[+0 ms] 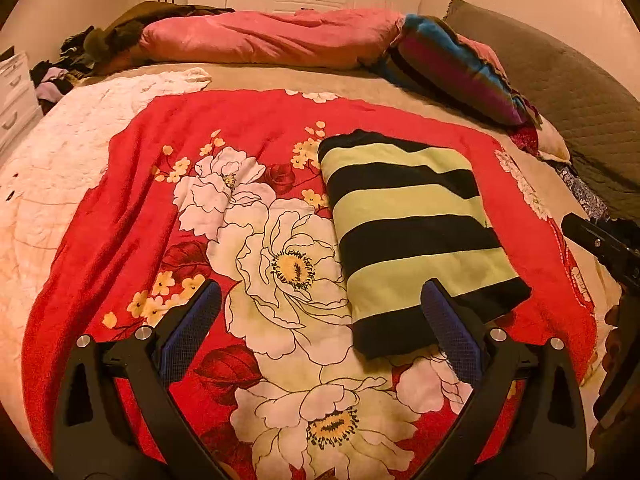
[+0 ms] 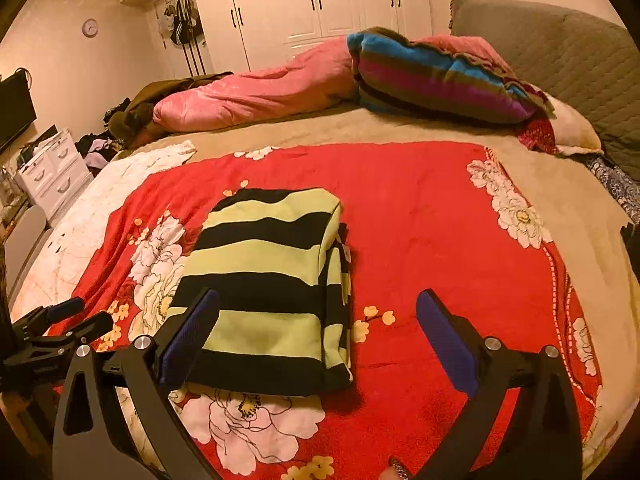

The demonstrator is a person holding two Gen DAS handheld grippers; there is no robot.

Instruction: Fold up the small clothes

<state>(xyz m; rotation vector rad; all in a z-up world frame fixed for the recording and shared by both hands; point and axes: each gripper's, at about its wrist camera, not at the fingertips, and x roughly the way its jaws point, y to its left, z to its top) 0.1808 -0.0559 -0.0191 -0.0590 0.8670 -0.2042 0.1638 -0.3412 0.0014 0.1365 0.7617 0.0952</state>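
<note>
A small garment (image 1: 412, 232) with black and pale green stripes lies folded into a thick rectangle on the red floral blanket (image 1: 248, 128). In the left wrist view my left gripper (image 1: 322, 312) hangs open above the blanket, with its right finger over the garment's near edge and nothing between its blue pads. From the right wrist the same garment (image 2: 268, 280) sits left of centre, with folded layers showing along its right side. My right gripper (image 2: 318, 326) is open and empty above the garment's near right corner. The left gripper (image 2: 68, 320) shows at the left edge.
A pink duvet (image 1: 264, 36) and a striped blue and purple blanket (image 1: 456, 68) are bunched along the far side of the bed. A grey quilted headboard (image 2: 560, 52) stands right. White drawers (image 2: 56, 168) and a clothes pile (image 2: 100, 144) sit at the left, wardrobes (image 2: 320, 0) behind.
</note>
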